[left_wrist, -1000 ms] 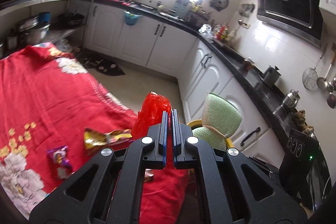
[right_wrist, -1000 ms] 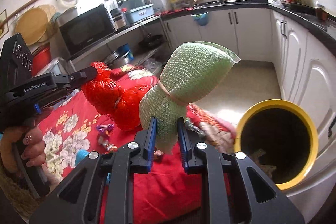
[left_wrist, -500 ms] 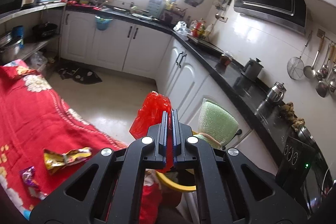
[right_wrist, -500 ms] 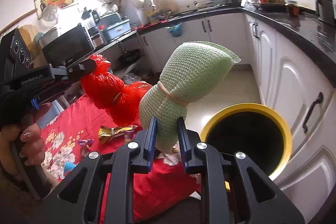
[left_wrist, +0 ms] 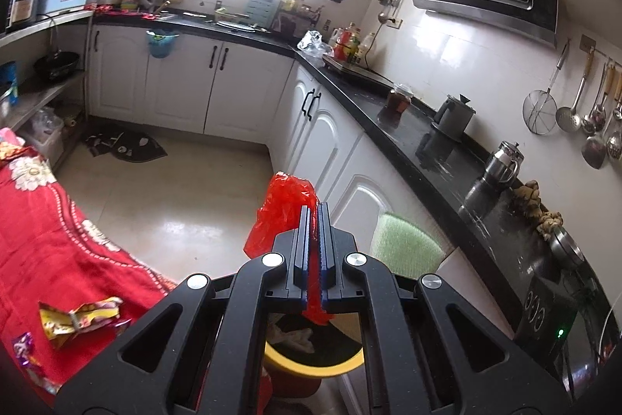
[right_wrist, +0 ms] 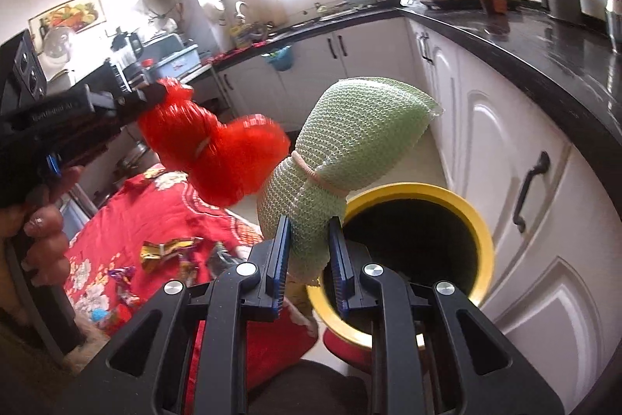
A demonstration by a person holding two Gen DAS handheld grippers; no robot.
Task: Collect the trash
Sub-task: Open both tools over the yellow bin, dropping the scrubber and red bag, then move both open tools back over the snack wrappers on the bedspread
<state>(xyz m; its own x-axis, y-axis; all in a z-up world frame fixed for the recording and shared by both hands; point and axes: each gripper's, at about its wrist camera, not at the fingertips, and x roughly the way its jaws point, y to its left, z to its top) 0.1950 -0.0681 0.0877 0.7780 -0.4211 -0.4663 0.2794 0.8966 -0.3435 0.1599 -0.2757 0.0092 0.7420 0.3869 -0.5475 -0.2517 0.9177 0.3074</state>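
My left gripper (left_wrist: pixel 314 211) is shut on a red plastic bag (left_wrist: pixel 282 212), which hangs above the yellow-rimmed trash bin (left_wrist: pixel 311 368). In the right wrist view the red bag (right_wrist: pixel 217 150) is blurred, held by the left gripper (right_wrist: pixel 149 92). My right gripper (right_wrist: pixel 309 236) is shut on a green mesh foam bundle (right_wrist: pixel 350 139) tied with a rubber band, held at the near rim of the bin (right_wrist: pixel 482 240). The bundle also shows in the left wrist view (left_wrist: pixel 404 244).
A table with a red floral cloth (left_wrist: pixel 46 244) carries candy wrappers (left_wrist: pixel 77 316), also seen in the right wrist view (right_wrist: pixel 163 249). White cabinets (right_wrist: pixel 525 181) under a black counter (left_wrist: pixel 427 139) stand right behind the bin. Open floor (left_wrist: pixel 175 197) lies beyond.
Both grippers have swung right from over the table toward the bin, carrying their loads. The bin now lies directly under the red bag and by the green bundle.
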